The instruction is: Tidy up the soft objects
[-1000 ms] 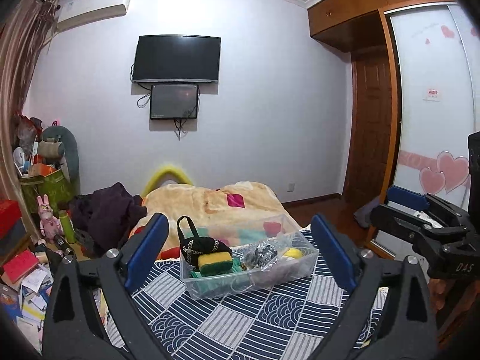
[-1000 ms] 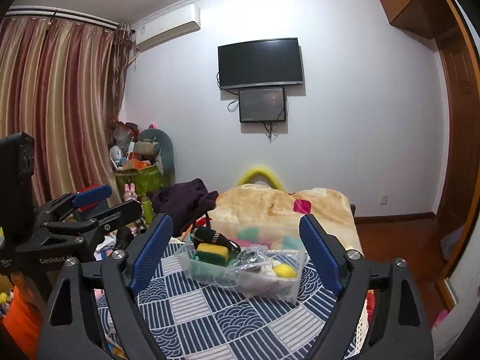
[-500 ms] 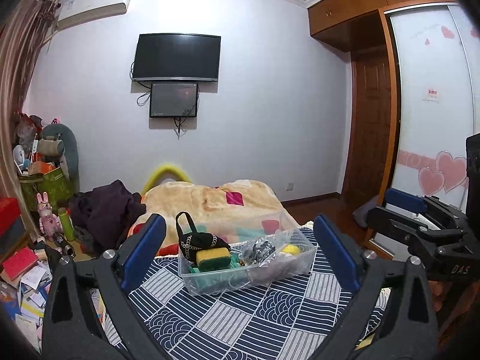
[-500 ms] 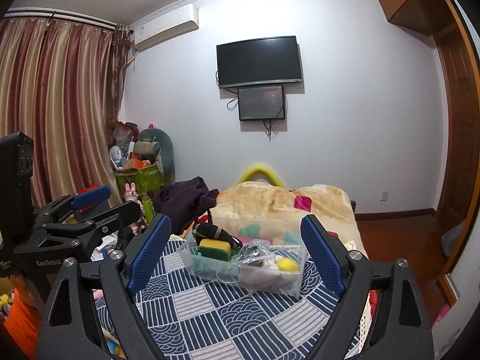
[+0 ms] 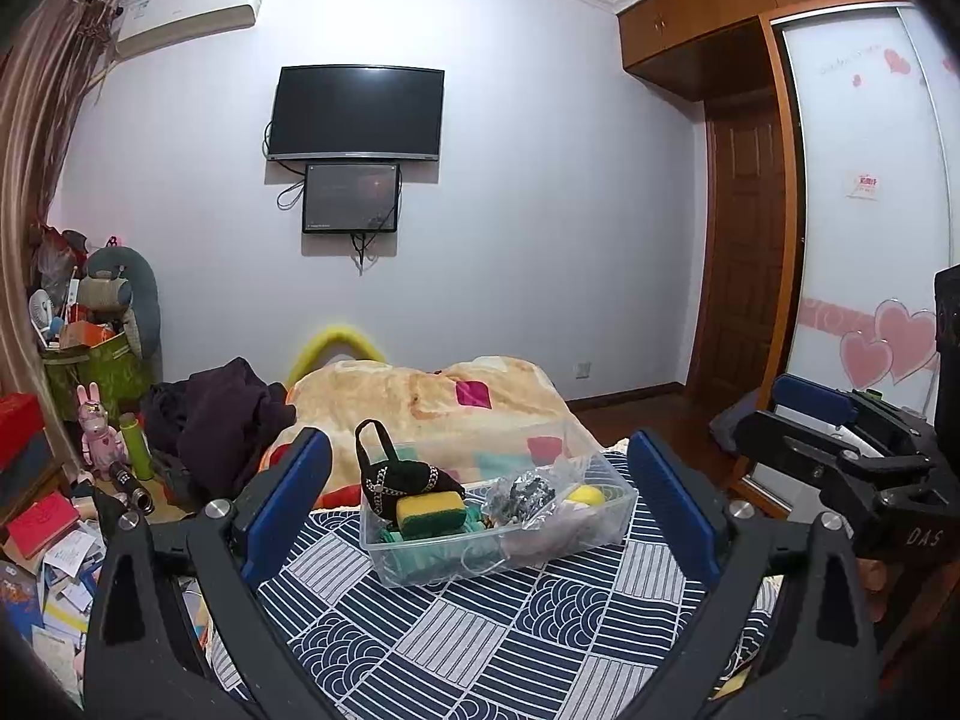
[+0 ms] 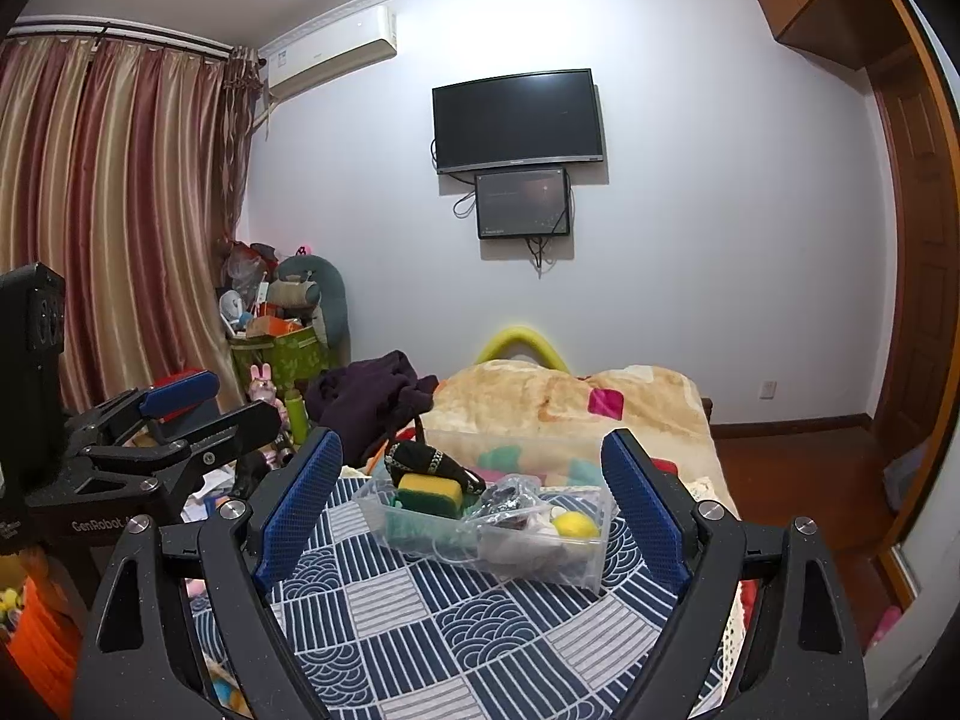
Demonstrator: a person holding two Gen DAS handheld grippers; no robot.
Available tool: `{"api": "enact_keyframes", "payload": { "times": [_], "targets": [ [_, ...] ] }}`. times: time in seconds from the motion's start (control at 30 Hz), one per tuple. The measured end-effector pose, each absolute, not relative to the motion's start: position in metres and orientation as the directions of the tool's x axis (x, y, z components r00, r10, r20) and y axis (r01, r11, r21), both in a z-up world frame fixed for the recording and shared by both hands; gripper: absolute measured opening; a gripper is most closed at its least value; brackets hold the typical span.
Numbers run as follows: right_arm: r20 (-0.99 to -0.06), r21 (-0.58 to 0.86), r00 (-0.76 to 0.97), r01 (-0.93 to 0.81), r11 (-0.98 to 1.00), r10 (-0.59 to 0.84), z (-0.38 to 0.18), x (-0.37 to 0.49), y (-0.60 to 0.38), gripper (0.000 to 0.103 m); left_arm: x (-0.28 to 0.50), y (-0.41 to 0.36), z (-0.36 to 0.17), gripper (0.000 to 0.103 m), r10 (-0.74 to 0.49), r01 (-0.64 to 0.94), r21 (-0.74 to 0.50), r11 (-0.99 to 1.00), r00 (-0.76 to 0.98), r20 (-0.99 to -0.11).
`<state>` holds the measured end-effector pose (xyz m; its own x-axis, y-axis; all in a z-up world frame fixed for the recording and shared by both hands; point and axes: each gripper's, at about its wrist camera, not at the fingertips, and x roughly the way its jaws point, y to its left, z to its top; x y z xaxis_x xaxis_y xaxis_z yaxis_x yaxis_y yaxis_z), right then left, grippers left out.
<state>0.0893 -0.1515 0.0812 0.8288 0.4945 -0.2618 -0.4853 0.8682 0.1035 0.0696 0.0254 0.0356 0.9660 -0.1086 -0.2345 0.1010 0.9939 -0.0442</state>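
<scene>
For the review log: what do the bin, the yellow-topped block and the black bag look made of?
Bin: clear, glossy plastic; contents show through its walls.
Yellow-topped block: likely sponge foam with a green scouring layer, matte.
Black bag: seemingly knit fabric, with a metallic-looking chain.

bin (image 5: 558,546) lower contents: blurred by wall | bag (image 5: 528,489) contents: unclear

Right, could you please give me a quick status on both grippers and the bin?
Left hand-held gripper open, empty. Right hand-held gripper open, empty. Clear bin on patterned cloth, holding sponge and black bag. Nothing blocking the approach.
</scene>
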Motion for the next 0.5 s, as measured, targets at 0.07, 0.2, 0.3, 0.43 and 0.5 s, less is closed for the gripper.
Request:
{"api": "enact_keyframes", "payload": {
  "times": [0.07, 0.2, 0.3, 0.43, 0.5],
  "targets": [
    [-0.262, 0.104, 0.829, -0.486, 0.868, 0.495, 0.0816, 0.0892, -0.1520, 0.087, 0.0694, 0.0255, 0.0356, 0.100, -0.109, 0.101, -0.045, 0.994, 0.966, -0.234],
    [-0.260, 0.101, 0.829, -0.486, 0.868, 0.495, 0.0824, 0.0887, -0.1518, 0.087, 0.0692, 0.0256, 0.0356, 0.100, -0.109, 0.102, -0.044, 0.994, 0.966, -0.234],
    [-0.258, 0.101, 0.830, -0.486, 0.868, 0.495, 0.0838, 0.0877, -0.1519, 0.087, 0.0695, 0.0251, 0.0359, 0.101, -0.108, 0.101, -0.042, 0.994, 0.966, -0.234],
    [-0.260, 0.104, 0.829, -0.485, 0.868, 0.495, 0.0839, 0.0882, -0.1524, 0.087, 0.0704, 0.0232, 0.0363, 0.101, -0.106, 0.099, -0.042, 0.994, 0.966, -0.235],
    [-0.261, 0.104, 0.829, -0.485, 0.868, 0.495, 0.0837, 0.0873, -0.1525, 0.087, 0.0704, 0.0232, 0.0364, 0.101, -0.107, 0.100, -0.042, 0.994, 0.966, -0.235]
  ]
}}
